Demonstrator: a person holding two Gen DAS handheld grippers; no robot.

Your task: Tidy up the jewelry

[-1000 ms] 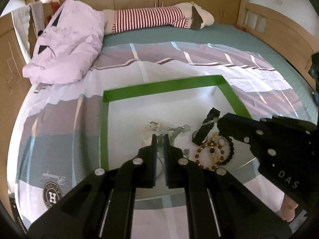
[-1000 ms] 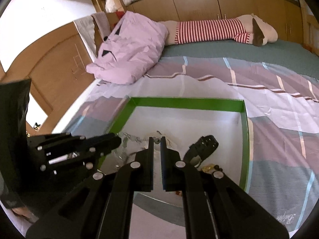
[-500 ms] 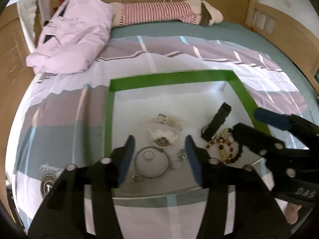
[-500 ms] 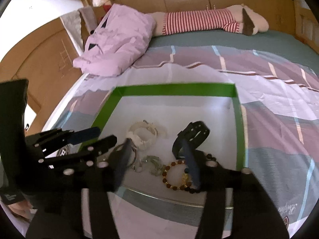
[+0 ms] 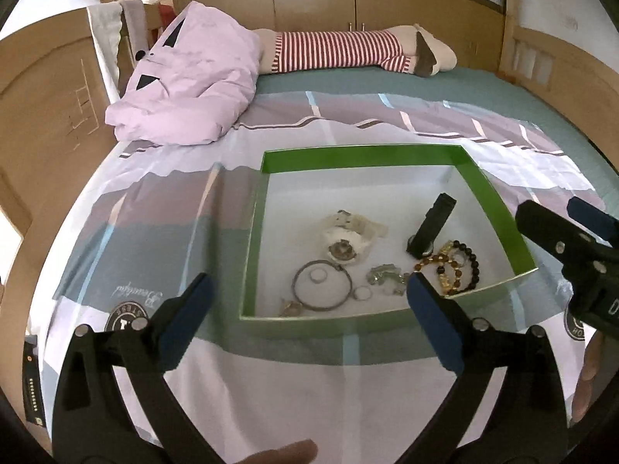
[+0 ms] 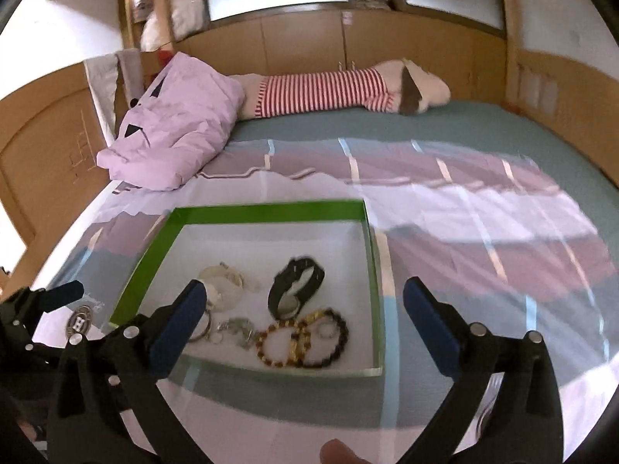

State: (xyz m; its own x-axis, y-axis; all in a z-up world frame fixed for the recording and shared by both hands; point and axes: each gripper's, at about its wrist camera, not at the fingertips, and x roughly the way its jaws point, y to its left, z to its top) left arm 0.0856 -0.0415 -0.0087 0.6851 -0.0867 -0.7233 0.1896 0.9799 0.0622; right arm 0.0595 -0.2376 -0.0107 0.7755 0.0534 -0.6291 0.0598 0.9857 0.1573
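Observation:
A shallow green-walled box with a white floor lies on the bed. In it are a black watch, a white watch, bead bracelets, a metal bangle and small silver pieces. My left gripper hovers near the box's front wall, its jaws opening wide with nothing between them. My right gripper hangs above the box's front right part, its jaws also opening, holding nothing.
A patterned sheet covers the bed. A crumpled pink quilt and a striped plush toy lie at the far end. Wooden bed rails stand on both sides. A fingertip shows at the bottom edge.
Both grippers went from shut to wide open and drew back from the box, so the whole box and the jewelry now show.

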